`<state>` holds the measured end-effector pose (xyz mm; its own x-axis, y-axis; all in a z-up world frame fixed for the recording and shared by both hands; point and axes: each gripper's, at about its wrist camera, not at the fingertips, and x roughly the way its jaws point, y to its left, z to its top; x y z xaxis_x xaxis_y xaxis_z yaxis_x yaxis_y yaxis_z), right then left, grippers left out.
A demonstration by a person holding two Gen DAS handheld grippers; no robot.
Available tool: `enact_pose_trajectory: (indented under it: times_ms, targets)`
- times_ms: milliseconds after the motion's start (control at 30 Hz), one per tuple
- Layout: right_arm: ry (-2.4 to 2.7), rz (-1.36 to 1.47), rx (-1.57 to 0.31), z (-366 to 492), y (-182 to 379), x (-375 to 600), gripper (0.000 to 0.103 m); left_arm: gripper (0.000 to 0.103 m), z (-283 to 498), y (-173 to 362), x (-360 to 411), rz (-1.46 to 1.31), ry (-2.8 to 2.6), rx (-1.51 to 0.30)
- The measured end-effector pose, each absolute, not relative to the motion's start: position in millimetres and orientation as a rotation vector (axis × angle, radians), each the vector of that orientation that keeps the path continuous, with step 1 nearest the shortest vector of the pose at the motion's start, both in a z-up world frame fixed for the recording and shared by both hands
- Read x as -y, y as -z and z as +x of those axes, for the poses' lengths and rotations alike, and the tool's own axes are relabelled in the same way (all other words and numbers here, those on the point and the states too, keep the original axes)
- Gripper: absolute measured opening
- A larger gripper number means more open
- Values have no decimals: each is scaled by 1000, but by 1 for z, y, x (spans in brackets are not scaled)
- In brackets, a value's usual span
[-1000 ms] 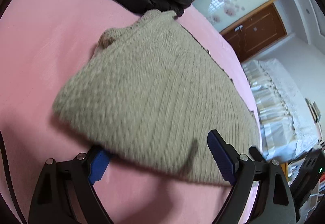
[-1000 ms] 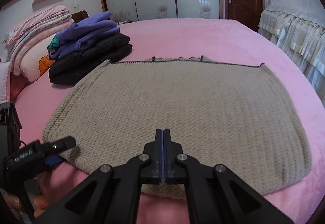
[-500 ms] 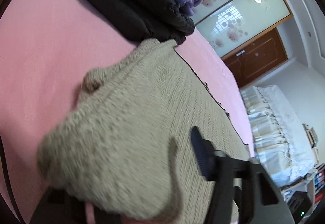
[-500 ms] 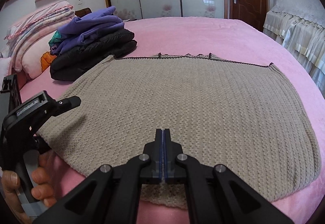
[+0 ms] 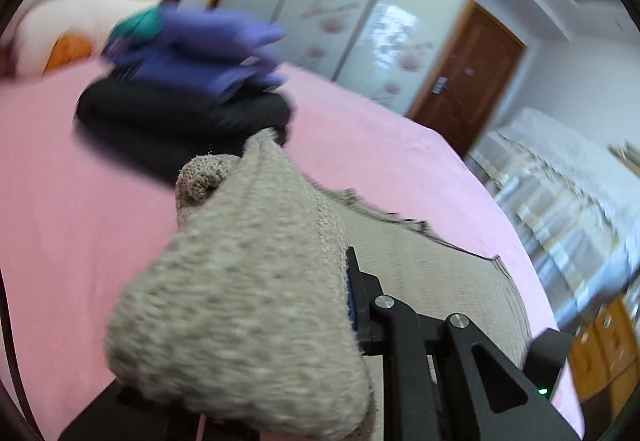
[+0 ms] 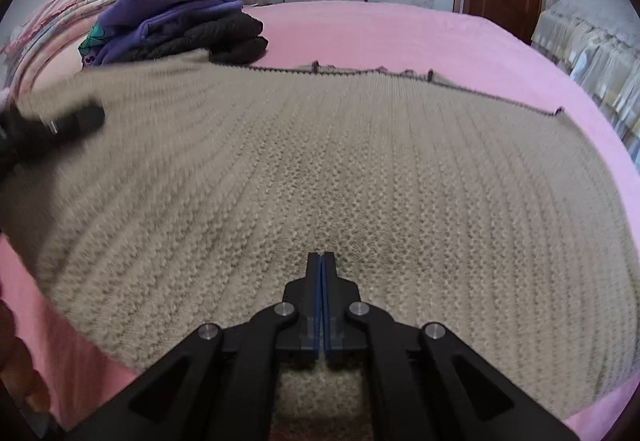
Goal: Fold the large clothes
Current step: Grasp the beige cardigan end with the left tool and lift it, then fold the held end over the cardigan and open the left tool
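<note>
left tool (image 5: 320, 305) closing on sweater (image 6: 340, 177) | writing – none legible, probably blur

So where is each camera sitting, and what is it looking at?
Left wrist: sits on the left hand-held gripper, looking across the pink bed toward the clothes pile and wardrobe; its jaws are closing on a bunched corner of the beige sweater.
Right wrist: sits on the right hand-held gripper, shut, looking down over the flat sweater; fingers show at the left edge.
Shared: sweater, bed, clothes pile, wardrobe doors, brown door; the right view also sees the left hand-held gripper.
</note>
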<state>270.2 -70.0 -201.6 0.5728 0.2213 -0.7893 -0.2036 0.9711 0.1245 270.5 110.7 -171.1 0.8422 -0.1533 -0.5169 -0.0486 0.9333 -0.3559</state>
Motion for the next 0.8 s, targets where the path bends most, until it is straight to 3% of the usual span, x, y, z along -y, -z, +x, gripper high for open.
enact_pose_trajectory:
  times_ms: [367, 633, 800]
  targets:
    - [-240, 327, -857, 240, 169, 164, 0, 14, 280, 118, 43, -83, 296, -520]
    - [63, 353, -899, 198, 177, 274, 0, 12, 287, 183, 144, -18, 440, -723]
    - [73, 392, -918, 186, 183, 299, 0, 17, 279, 209, 159, 83, 422, -747]
